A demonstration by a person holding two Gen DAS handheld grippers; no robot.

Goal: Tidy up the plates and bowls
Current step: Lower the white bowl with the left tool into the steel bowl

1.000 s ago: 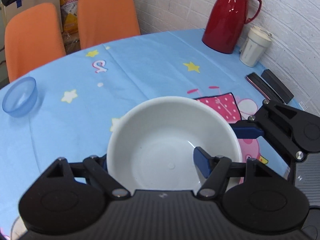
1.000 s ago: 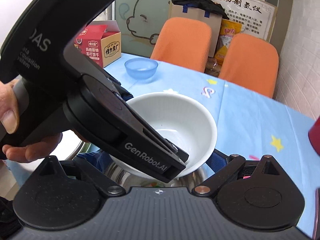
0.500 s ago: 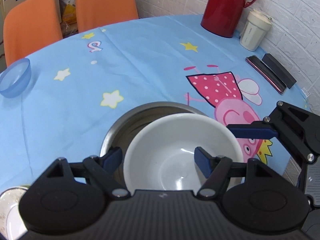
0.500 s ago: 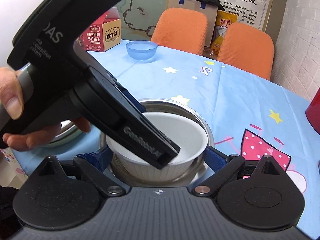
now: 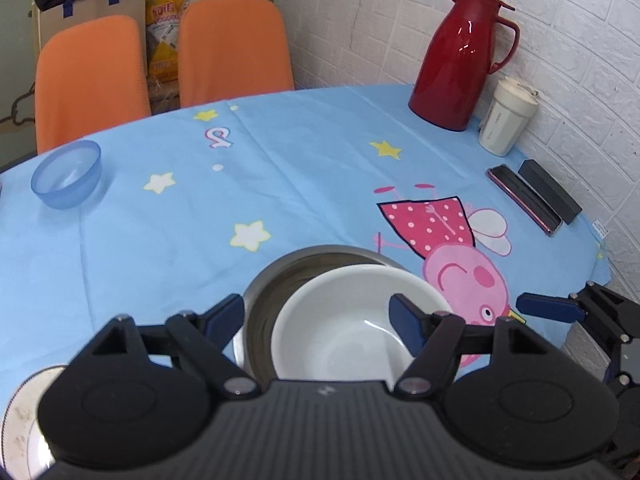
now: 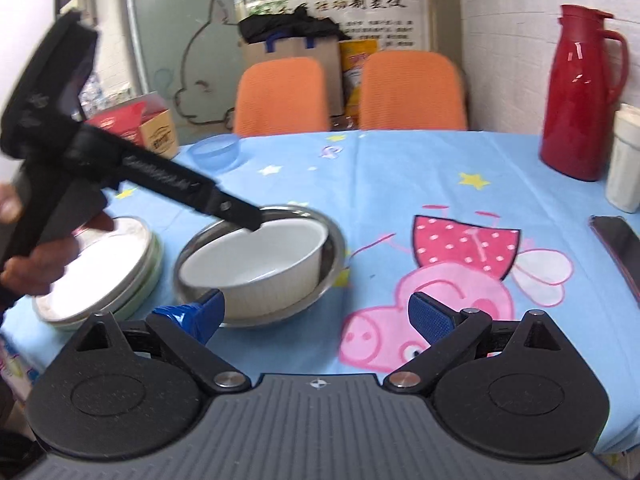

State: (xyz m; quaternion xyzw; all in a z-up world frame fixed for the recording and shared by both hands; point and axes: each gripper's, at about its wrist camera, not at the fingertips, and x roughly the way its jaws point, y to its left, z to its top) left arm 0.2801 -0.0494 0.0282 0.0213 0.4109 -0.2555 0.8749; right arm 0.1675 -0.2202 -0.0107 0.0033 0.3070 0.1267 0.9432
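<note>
Holds the left gripper (image 5: 316, 312) half open over the white bowl (image 5: 344, 344), pads not squeezing it. Holds the right gripper (image 6: 316, 316) wide open with nothing inside, just beside the metal bowl (image 6: 331, 258). Shows the white bowl sitting tilted inside the metal bowl on the blue tablecloth (image 5: 280, 152). Shows a stack of plates (image 6: 120, 276) just beside, a small blue bowl (image 5: 66, 174) well apart, a red jug (image 5: 456, 60) by the wall.

3 bowls (image 6: 256, 264), 2 chairs (image 6: 280, 96), perhaps 2 plates (image 6: 100, 276).
</note>
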